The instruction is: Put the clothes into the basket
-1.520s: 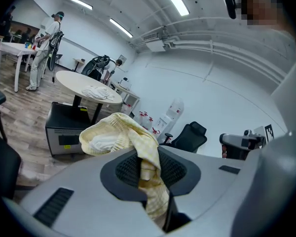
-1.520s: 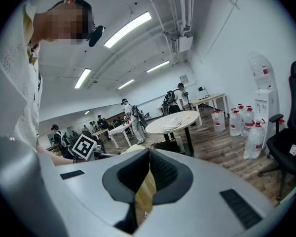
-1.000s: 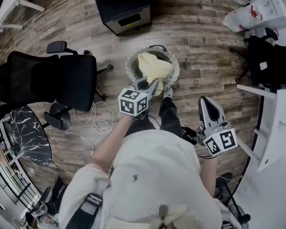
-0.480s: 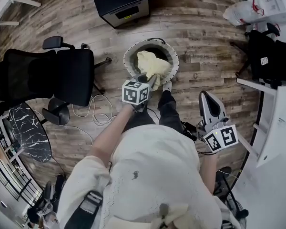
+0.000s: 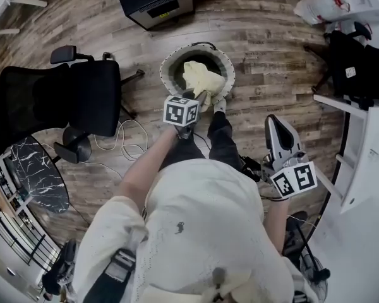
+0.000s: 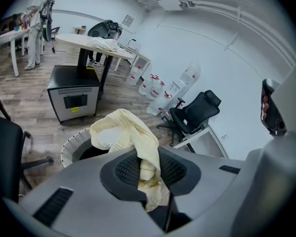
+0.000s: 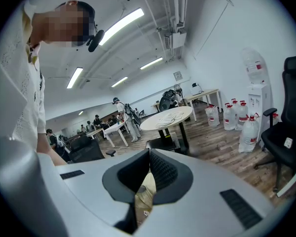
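A round basket (image 5: 170,65) with a white mesh rim stands on the wood floor in front of the person's feet. A pale yellow garment (image 5: 202,79) hangs over its opening, partly inside it. My left gripper (image 5: 198,100) is shut on the garment's lower end, at the basket's near rim. In the left gripper view the yellow cloth (image 6: 122,131) is pinched between the black pads of the left gripper (image 6: 149,157), with the basket (image 6: 69,147) below. My right gripper (image 5: 275,122) is held apart at the right, over the floor. In its own view the right gripper (image 7: 149,157) is shut with nothing in it.
A black office chair (image 5: 63,100) stands left of the basket, with a loose cable (image 5: 123,147) on the floor beside it. A black cabinet (image 5: 155,2) is behind the basket. At the right are another black chair (image 5: 360,68), a white table (image 5: 366,169) and water bottles (image 5: 338,5).
My left gripper has sunk toward the basket with the yellow garment, which now hangs lower over the opening. The right gripper has stayed where it was.
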`<state>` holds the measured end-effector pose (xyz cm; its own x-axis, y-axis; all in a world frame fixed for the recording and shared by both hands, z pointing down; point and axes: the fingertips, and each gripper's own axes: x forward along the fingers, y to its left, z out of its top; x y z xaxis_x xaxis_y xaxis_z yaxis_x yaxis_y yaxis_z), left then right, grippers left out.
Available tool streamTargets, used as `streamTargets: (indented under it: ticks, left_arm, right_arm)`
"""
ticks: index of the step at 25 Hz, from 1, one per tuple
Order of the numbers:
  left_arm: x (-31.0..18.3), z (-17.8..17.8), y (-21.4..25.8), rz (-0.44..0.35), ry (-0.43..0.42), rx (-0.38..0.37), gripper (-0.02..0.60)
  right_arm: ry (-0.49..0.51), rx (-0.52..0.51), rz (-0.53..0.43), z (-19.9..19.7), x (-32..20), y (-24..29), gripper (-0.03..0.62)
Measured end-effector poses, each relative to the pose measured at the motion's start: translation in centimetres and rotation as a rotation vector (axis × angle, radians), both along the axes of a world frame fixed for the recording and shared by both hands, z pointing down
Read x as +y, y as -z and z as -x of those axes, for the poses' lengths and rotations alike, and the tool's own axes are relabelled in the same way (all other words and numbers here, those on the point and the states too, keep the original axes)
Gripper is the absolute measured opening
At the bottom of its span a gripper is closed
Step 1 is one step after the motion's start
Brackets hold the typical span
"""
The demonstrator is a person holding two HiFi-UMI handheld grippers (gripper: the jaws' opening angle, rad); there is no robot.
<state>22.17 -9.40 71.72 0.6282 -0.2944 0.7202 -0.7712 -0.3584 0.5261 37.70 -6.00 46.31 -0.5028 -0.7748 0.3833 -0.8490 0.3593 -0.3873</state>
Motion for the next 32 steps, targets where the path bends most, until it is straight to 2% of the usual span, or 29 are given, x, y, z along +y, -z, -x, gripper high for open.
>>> streamTargets:
  ticks: [16,23,27,32]
  left_arm:
    - [2.1,-0.4,-7.4,0.123,-0.070,-0.106,0.087]
    - [4.3,0.7,-10.6,0.169,-0.208,-0.208,0.091]
    - [5.4,1.2,-11.7,0.218,-0.201,-0.227,0.091]
    - [5.7,2.2,-12.4,0.222,-0.211,-0.278,0.092]
  right_arm:
    - [-0.047,0.002,0.024,-1.5,1.4,-1.2,0.012]
    - [-0.036,0.005,0.028,-1.1,1.7,-1.5,0.012]
    - [-0.037,0.003,0.035,-1.1,2.0,-1.9,0.012]
    - [-0.023,0.002,0.038,-0.7,2.3,-2.1,0.012]
